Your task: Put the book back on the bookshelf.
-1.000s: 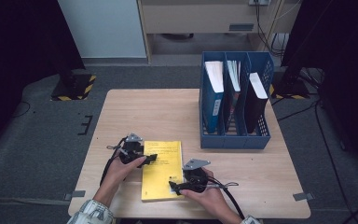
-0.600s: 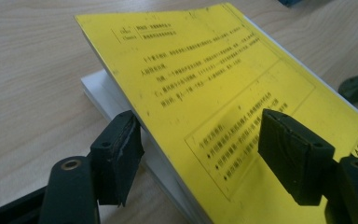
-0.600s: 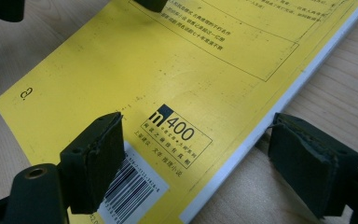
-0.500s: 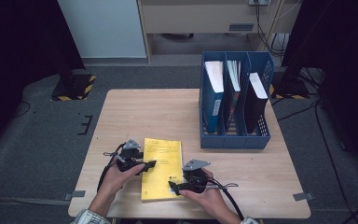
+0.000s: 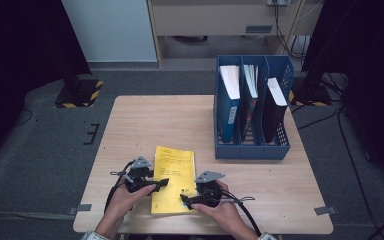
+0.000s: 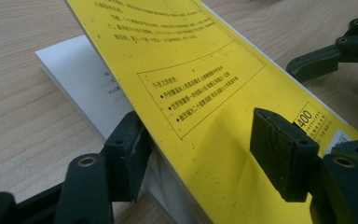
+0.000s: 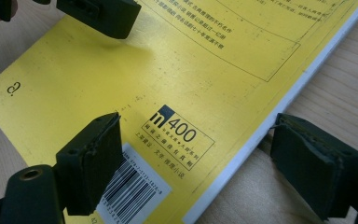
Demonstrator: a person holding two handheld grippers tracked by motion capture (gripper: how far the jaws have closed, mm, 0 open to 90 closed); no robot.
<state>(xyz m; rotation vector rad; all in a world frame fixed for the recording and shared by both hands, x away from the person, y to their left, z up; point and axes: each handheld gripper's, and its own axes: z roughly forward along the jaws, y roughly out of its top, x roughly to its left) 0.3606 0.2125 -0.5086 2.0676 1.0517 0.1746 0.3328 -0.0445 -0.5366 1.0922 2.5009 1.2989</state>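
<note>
Yellow book (image 5: pixel 174 179) lies flat near the front edge of the table (image 5: pixel 145 122), between the two hands, with its long side running away from the person. Left gripper (image 5: pixel 156 184) comes in at the book's left edge. In the left gripper view one jaw sits under the lifted yellow cover (image 6: pixel 200 93), against the white page block (image 6: pixel 81 79), and the other jaw stands over the cover's face, apart from it. These jaws have just been closing, with the cover between them but not yet pinched; they stand spread. The cover tilts up off the pages on that side. Right gripper (image 5: pixel 186 200) sits at the book's near right corner. In the right gripper view its jaws straddle that corner, one over the barcode (image 7: pixel 133 189) area and one off the book's edge above bare wood; whether either pad touches is unclear, and the jaws stand spread. A blue file rack (image 5: pixel 252 107) with three slots stands at the far right of the table, well apart from the book, holding upright books.
</note>
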